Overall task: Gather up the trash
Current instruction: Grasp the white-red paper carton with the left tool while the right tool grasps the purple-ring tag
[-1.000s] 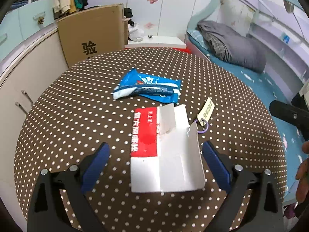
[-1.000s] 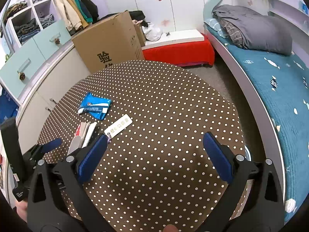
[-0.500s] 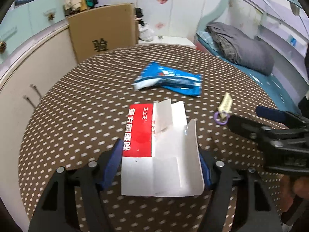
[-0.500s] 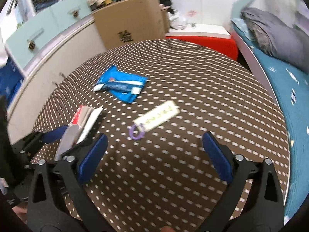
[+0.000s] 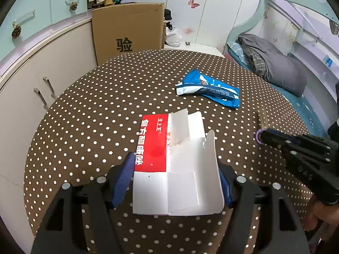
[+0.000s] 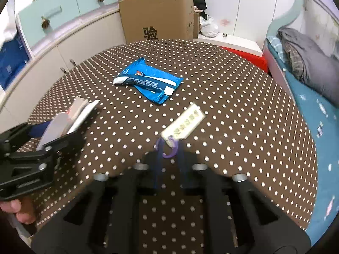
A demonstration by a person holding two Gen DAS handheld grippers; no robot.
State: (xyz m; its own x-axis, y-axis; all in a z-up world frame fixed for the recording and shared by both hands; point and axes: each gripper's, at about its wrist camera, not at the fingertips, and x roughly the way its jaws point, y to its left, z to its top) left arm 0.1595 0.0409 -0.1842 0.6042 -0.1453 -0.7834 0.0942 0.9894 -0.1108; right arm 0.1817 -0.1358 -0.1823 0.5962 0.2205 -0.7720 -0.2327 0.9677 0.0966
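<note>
We see a flattened red-and-white cardboard carton (image 5: 169,160) lying on the round brown desk with white polka dots (image 5: 106,105), its red panel printed with white characters and its white flaps bent up at the far and right edges. Our left tongs (image 5: 177,177) are narrowed onto its near half, one blue pad (image 5: 124,177) against each side edge, so they grip it. To its right lies a cream rectangular tag on a purple plastic ring (image 6: 182,124); our right tongs (image 6: 168,158) are nearly closed with the ring between their tips, though whether they pinch it we cannot tell. Beyond both, nearer the desk's middle and apart from either tongs, rests a crumpled blue foil snack wrapper (image 5: 208,90). Behind the desk stands a tall brown cardboard box (image 5: 128,31)
</note>
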